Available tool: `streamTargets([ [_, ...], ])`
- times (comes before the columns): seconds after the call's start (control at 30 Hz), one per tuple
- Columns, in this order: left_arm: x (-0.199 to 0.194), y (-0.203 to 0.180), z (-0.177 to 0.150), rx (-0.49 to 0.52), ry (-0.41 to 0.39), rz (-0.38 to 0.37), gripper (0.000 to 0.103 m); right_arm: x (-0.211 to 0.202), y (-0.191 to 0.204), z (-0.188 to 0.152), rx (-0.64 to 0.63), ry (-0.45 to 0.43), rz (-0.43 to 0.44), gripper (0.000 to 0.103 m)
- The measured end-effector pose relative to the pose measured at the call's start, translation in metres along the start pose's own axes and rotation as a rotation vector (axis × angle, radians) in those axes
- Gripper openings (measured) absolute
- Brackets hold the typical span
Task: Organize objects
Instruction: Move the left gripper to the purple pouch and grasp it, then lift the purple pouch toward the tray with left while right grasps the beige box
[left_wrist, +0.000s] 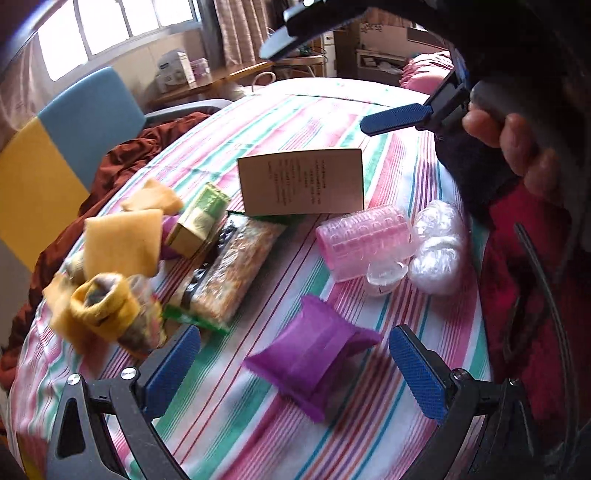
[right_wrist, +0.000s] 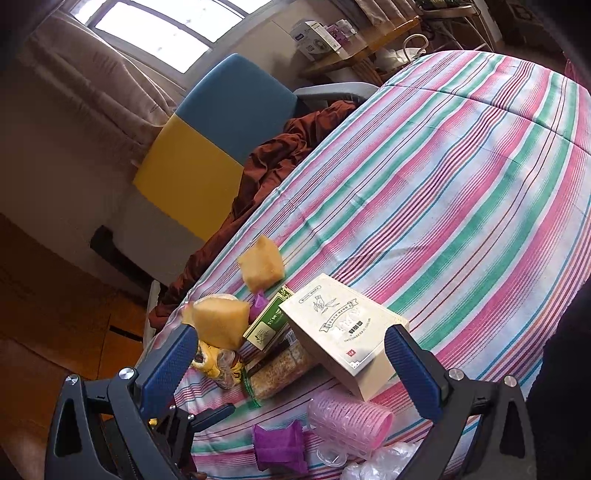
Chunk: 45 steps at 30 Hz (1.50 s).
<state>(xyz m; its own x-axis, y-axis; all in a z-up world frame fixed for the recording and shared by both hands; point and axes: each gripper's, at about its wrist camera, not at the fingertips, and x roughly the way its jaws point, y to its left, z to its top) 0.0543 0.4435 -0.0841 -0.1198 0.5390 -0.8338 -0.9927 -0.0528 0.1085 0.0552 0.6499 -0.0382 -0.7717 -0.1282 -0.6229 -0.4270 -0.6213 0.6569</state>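
Observation:
Objects lie on a striped bed cover (left_wrist: 332, 110). A purple pouch (left_wrist: 314, 354) lies just ahead of my open, empty left gripper (left_wrist: 291, 365); it also shows in the right wrist view (right_wrist: 280, 446). Beyond are a pink roller pack (left_wrist: 365, 240), clear plastic wads (left_wrist: 439, 243), a beige box (left_wrist: 301, 182), a snack packet (left_wrist: 229, 273), a green box (left_wrist: 199, 225), yellow sponges (left_wrist: 122, 243) and rolled yellow socks (left_wrist: 103, 310). My right gripper (right_wrist: 291, 365) is open and empty, above the beige box (right_wrist: 343, 336). It shows in the left wrist view (left_wrist: 328, 77), high above the bed.
A blue and yellow chair (right_wrist: 207, 136) stands beside the bed with a rust-brown blanket (right_wrist: 266, 170) over the bed's edge. A wooden desk (left_wrist: 229, 79) with boxes is by the window. A person's red sleeve (left_wrist: 524, 280) is at the right.

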Motion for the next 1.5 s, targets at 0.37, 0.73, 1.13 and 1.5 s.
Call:
streamTargets([
  [0.37, 0.013, 0.008, -0.013, -0.137, 0.006, -0.063, 0.036, 0.005, 0.000, -0.001, -0.002, 0.025, -0.015, 0.103],
  [0.73, -0.019, 0.037, -0.076, -0.441, -0.109, -0.101, 0.040, 0.005, -0.002, -0.002, 0.007, 0.031, -0.054, 0.103],
  [1.13, -0.054, 0.032, -0.093, -0.363, -0.079, -0.079, 0.065, 0.006, -0.003, -0.003, 0.012, 0.036, -0.086, 0.103],
  [1.5, -0.038, 0.011, -0.095, -0.263, -0.024, -0.029, 0.052, 0.009, -0.005, -0.003, 0.021, 0.044, -0.108, 0.103],
])
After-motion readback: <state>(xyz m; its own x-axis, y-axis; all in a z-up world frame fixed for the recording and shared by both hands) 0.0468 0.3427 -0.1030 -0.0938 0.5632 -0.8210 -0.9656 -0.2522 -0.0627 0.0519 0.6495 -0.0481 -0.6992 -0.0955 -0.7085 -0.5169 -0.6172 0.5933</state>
